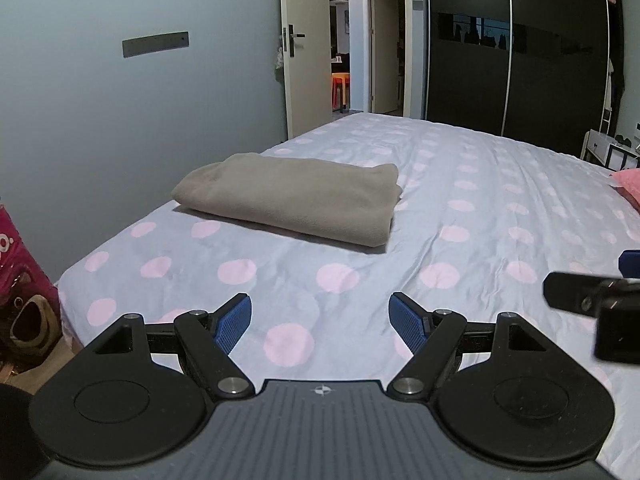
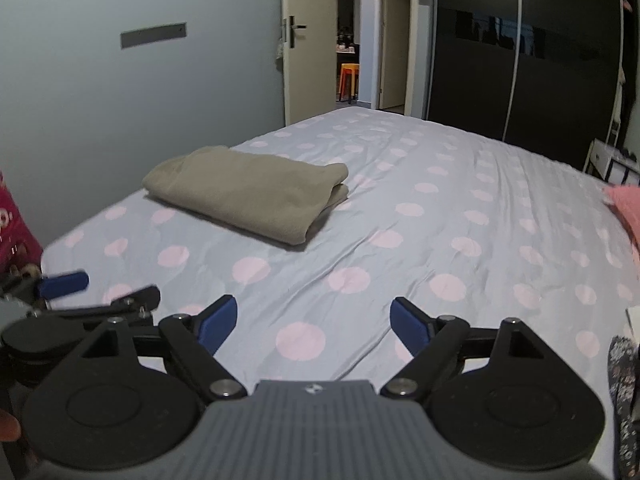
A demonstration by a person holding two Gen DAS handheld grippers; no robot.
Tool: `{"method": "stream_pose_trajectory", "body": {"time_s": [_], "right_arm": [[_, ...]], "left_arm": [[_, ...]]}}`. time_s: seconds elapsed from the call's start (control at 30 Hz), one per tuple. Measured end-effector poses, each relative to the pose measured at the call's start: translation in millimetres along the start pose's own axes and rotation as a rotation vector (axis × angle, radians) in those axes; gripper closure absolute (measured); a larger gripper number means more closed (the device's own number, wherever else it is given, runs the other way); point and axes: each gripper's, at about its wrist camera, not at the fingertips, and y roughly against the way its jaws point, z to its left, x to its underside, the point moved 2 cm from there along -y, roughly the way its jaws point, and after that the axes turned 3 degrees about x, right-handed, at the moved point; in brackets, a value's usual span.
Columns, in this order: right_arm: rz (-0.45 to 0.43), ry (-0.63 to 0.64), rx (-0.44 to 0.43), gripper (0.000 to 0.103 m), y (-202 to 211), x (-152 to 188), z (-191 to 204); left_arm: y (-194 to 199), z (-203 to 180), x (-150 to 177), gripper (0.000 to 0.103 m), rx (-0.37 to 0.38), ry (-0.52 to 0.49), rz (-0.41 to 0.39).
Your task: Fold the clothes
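Bed: a sheet [image 1: 460, 216] in pale blue with pink dots is spread over the whole bed, lightly creased.
Surroundings: a grey wall [image 1: 100, 120] is seen to the left, an open door [image 1: 296, 60] behind the far end of the bed, and a dark sliding wardrobe [image 1: 520, 48] to the right of it.
Side items: a pink bag [image 1: 20, 256] is seen off the bed's left edge; a pink cloth [image 2: 624, 204] lies at the bed's right edge.
Obstructions: only bare sheet is seen between either claw and the garment.
Garment: a grey-brown folded garment [image 1: 292, 200] is laid flat on the sheet, near the bed's left edge.
Left claw: the left claw [image 1: 320, 322] is held spread above the near part of the bed, nothing between its blue pads; the garment lies ahead of it, well apart.
Right claw: the right claw [image 2: 314, 322] is likewise spread and holds nothing; the garment lies ahead and to its left, well apart.
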Motion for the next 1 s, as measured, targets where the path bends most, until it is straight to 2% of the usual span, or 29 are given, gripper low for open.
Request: {"method": "stream_pose_trajectory", "body": {"time_s": [0.17,0.77,1.0], "right_arm": [[0.010,-0.007,-0.016,0.017,-5,13,7],[0.030,-0.108,-0.046,0.017,-21,37,-3],[0.030,-0.102,-0.042,0.017,-23,40,-5]], "left_arm": [[2,1,8,0.028,0.024,0.001,0.022],[-7,-12,19,0.028,0.009,-0.034,0.092],[-8,-15,19,0.028,0.009,-0.036,0.097]]}}
